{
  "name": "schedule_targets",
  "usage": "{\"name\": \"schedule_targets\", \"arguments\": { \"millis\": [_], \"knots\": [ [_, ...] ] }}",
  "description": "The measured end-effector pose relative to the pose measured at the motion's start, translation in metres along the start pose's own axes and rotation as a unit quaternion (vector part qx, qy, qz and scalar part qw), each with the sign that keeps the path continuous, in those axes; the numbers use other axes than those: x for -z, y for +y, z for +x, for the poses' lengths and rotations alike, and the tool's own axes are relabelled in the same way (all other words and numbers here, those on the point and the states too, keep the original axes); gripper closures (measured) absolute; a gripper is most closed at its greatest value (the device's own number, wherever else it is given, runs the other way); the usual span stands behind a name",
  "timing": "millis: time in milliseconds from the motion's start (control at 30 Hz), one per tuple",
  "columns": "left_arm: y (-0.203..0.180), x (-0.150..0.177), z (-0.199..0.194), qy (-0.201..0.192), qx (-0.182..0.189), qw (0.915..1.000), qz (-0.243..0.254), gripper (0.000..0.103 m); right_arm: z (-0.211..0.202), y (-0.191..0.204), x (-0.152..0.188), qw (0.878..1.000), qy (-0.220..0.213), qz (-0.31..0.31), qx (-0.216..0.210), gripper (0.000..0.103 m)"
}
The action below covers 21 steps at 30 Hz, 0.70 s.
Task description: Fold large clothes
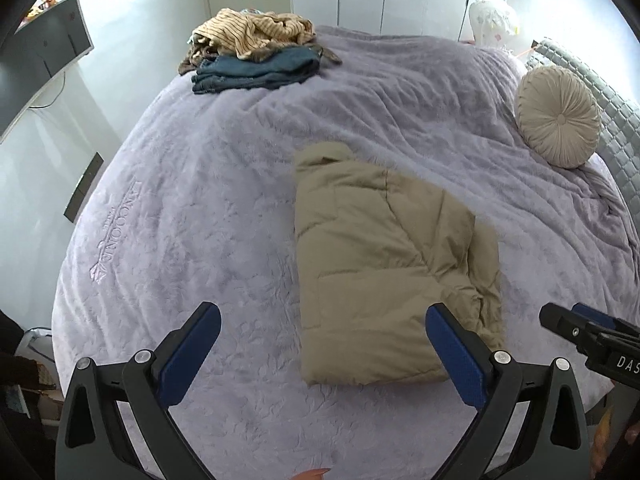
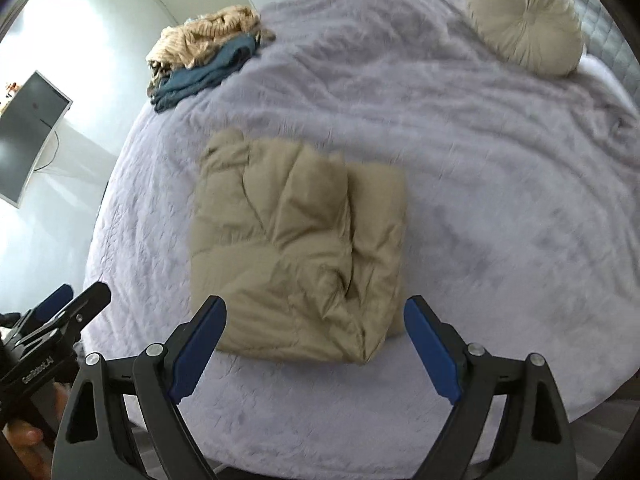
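A tan padded jacket (image 1: 380,264) lies folded into a compact block on the lilac bedspread (image 1: 208,208); it also shows in the right wrist view (image 2: 296,248). My left gripper (image 1: 322,328) is open and empty, held above the bed just short of the jacket's near edge. My right gripper (image 2: 314,320) is open and empty, held over the jacket's near edge. The right gripper's tip shows at the right of the left wrist view (image 1: 576,326), and the left gripper's tip shows at the left of the right wrist view (image 2: 76,304).
A pile of folded clothes, striped tan on dark teal (image 1: 256,56), sits at the far left of the bed. A round cream cushion (image 1: 558,118) lies at the far right by a grey quilted headboard (image 1: 600,92). A monitor (image 1: 44,64) stands left of the bed.
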<state>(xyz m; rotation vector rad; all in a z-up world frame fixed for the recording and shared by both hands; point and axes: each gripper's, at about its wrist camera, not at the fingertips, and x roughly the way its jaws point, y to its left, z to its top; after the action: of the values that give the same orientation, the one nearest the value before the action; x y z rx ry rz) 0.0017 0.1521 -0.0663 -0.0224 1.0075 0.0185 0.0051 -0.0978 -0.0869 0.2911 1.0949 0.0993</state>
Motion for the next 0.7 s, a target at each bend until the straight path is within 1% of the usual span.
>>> {"name": "schedule_targets", "arguments": {
  "millis": [33, 67, 133, 233, 500, 700],
  "knots": [
    [-0.001, -0.001, -0.002, 0.0, 0.0, 1.0, -0.002, 0.001, -0.005, 0.003, -0.003, 1.0, -0.01, -0.007, 0.004, 0.008],
    [-0.001, -0.002, -0.004, 0.0, 0.001, 1.0, -0.004, 0.001, -0.008, 0.004, -0.005, 1.0, -0.016, -0.011, 0.006, 0.001],
    [-0.002, -0.003, -0.008, -0.003, 0.001, 1.0, -0.008, 0.001, -0.019, 0.008, -0.008, 0.999, -0.04, -0.013, 0.01, 0.0],
    [-0.002, -0.005, -0.015, -0.014, -0.01, 0.9998, -0.009, 0.001, -0.03, 0.011, -0.011, 0.998, -0.064, -0.02, 0.022, 0.0],
    [0.001, -0.01, -0.033, -0.04, -0.013, 0.9988, -0.025, 0.001, -0.046, 0.017, -0.019, 0.996, -0.082, -0.036, 0.028, 0.0],
    [0.001, -0.011, -0.037, -0.043, -0.011, 0.9988, -0.023, 0.001, -0.046, 0.018, -0.021, 0.996, -0.079, -0.035, 0.028, 0.0]
  ]
}}
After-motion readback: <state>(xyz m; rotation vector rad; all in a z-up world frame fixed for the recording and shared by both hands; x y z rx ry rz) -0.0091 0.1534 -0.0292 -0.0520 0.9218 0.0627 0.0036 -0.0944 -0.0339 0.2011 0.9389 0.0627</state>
